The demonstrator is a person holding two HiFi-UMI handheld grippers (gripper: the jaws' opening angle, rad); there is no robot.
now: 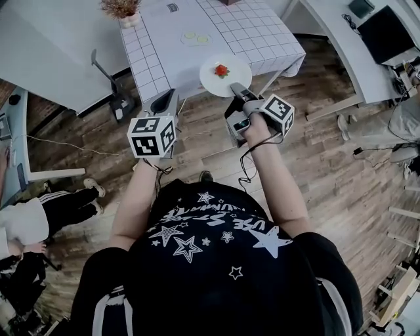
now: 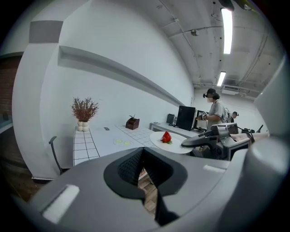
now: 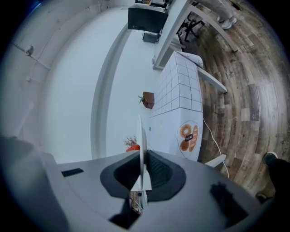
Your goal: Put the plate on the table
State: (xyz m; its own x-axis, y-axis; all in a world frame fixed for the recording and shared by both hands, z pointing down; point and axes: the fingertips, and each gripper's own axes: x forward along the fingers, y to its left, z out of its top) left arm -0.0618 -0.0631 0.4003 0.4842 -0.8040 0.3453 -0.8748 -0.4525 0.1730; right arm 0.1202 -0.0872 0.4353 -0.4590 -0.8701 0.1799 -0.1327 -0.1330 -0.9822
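Observation:
A white plate (image 1: pixel 230 79) with a red strawberry (image 1: pixel 222 70) on it hangs level at the near edge of the table (image 1: pixel 157 46), which wears a white grid cloth. My right gripper (image 1: pixel 239 90) is shut on the plate's near rim. In the right gripper view the plate (image 3: pixel 141 136) runs edge-on between the jaws, the strawberry (image 3: pixel 132 147) just beside it. My left gripper (image 1: pixel 163 105) is held left of the plate, shut and with nothing in it. The left gripper view shows the plate (image 2: pixel 174 146), the strawberry (image 2: pixel 166 137) and the right gripper (image 2: pixel 213 136) to its right.
On the table lie two pale green discs (image 1: pixel 195 38), with a pot of dried twigs (image 1: pixel 122 10) at the far corner and a small brown box (image 2: pixel 132 123). A chair (image 1: pixel 105 79) stands left of the table. A person sits at the left (image 1: pixel 39 210); another stands by the desks (image 2: pixel 214 106).

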